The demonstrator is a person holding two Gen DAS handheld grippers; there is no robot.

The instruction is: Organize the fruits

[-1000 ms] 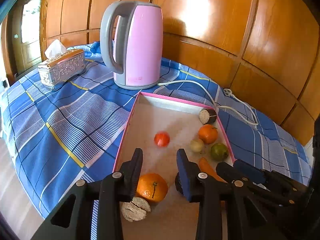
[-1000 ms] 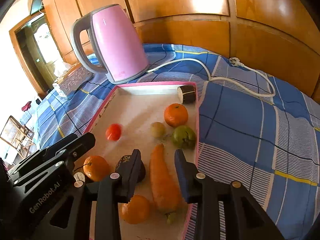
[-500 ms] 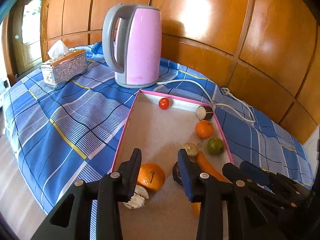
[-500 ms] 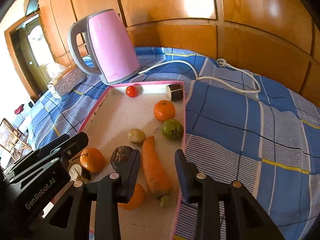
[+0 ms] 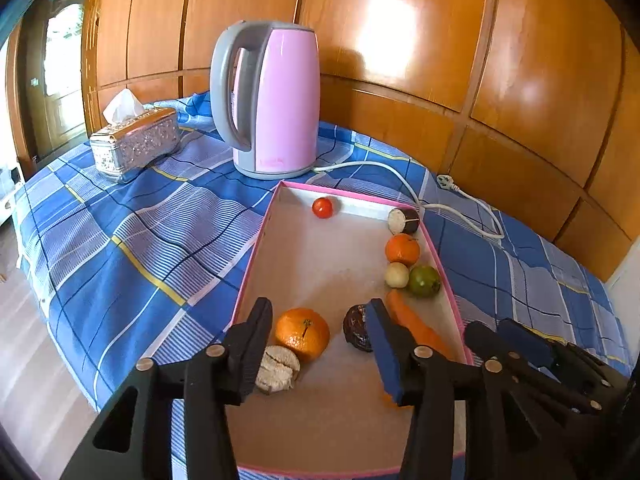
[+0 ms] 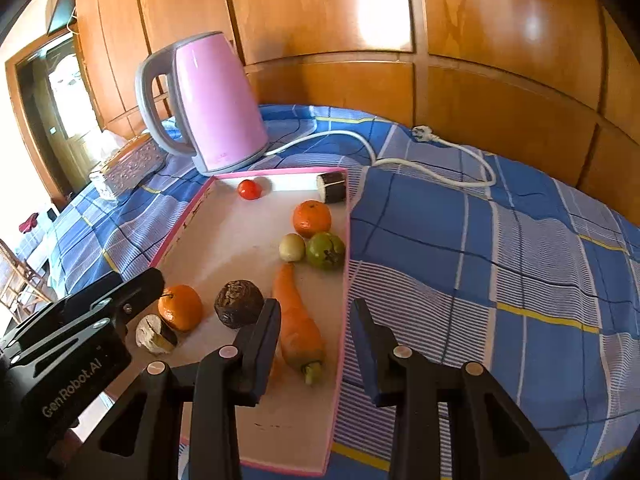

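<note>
A pink-rimmed tray (image 5: 256, 240) (image 6: 344, 280) holds the produce. At its far end lie a small tomato (image 5: 322, 207) (image 6: 249, 189) and a cut eggplant piece (image 5: 403, 220) (image 6: 331, 188). Along the right side sit an orange (image 5: 402, 249) (image 6: 312, 218), a pale small fruit (image 5: 397, 275) (image 6: 292, 247) and a green fruit (image 5: 424, 281) (image 6: 325, 251). Near me lie a carrot (image 6: 298, 320), a dark round fruit (image 6: 239, 303), an orange (image 5: 302, 333) and a pale cut piece (image 5: 277, 369). My left gripper (image 5: 320, 346) is open above the near orange. My right gripper (image 6: 316, 344) is open over the carrot's stem end.
A pink kettle (image 5: 272, 100) (image 6: 204, 104) stands behind the tray, its white cord and plug (image 6: 424, 148) trailing right. A silver tissue box (image 5: 134, 144) sits far left. A blue plaid cloth (image 6: 480, 260) covers the table; wood panelling stands behind it.
The tomato has rolled from the tray's middle to its far end. Both grippers have drawn back and up, still open and empty.
</note>
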